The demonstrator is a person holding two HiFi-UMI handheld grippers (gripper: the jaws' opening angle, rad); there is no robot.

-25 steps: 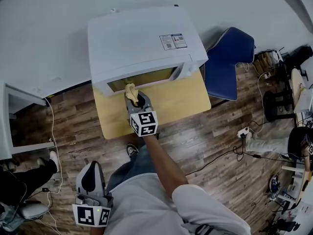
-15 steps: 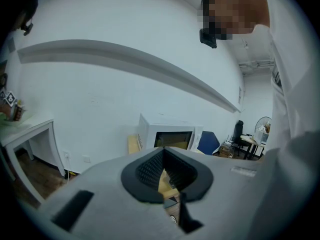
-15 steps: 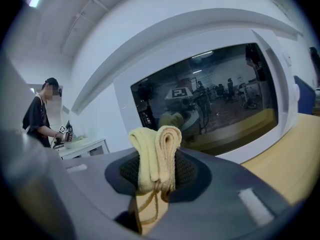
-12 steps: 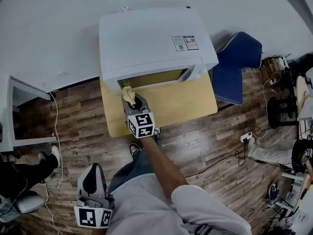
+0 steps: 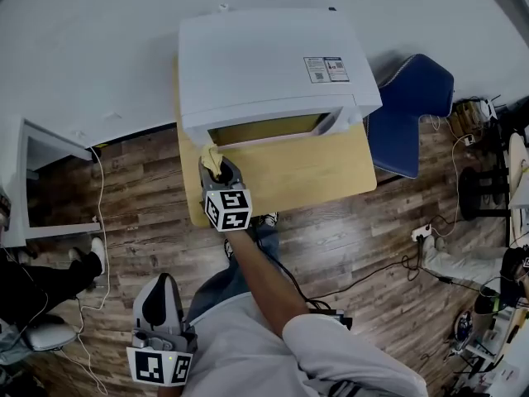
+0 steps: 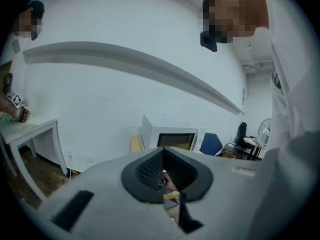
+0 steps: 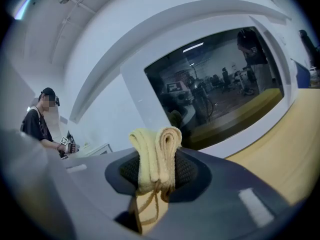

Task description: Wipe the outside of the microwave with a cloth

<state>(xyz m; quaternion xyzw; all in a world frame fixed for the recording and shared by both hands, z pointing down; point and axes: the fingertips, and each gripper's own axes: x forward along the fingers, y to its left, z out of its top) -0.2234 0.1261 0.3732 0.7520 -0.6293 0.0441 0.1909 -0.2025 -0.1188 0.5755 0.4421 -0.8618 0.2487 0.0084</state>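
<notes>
Microwave point(image 5: 264, 64): set on the yellow table point(image 5: 331, 172), door shut.
Right gripper point(image 5: 213, 165): raised to the left end of the microwave's front; jaws clamped on the cloth point(image 5: 210, 154).
Cloth: yellow, folded, held at the front's lower left corner.
Left gripper point(image 5: 159, 292): held low, well apart from the microwave; jaws brought together, nothing gripped.

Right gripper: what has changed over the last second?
The right gripper, shut on the yellow cloth, moved left across the front of the microwave, from about a third along the window to its left end. The grip is unchanged. The left gripper stayed low at the person's side, shut.
</notes>
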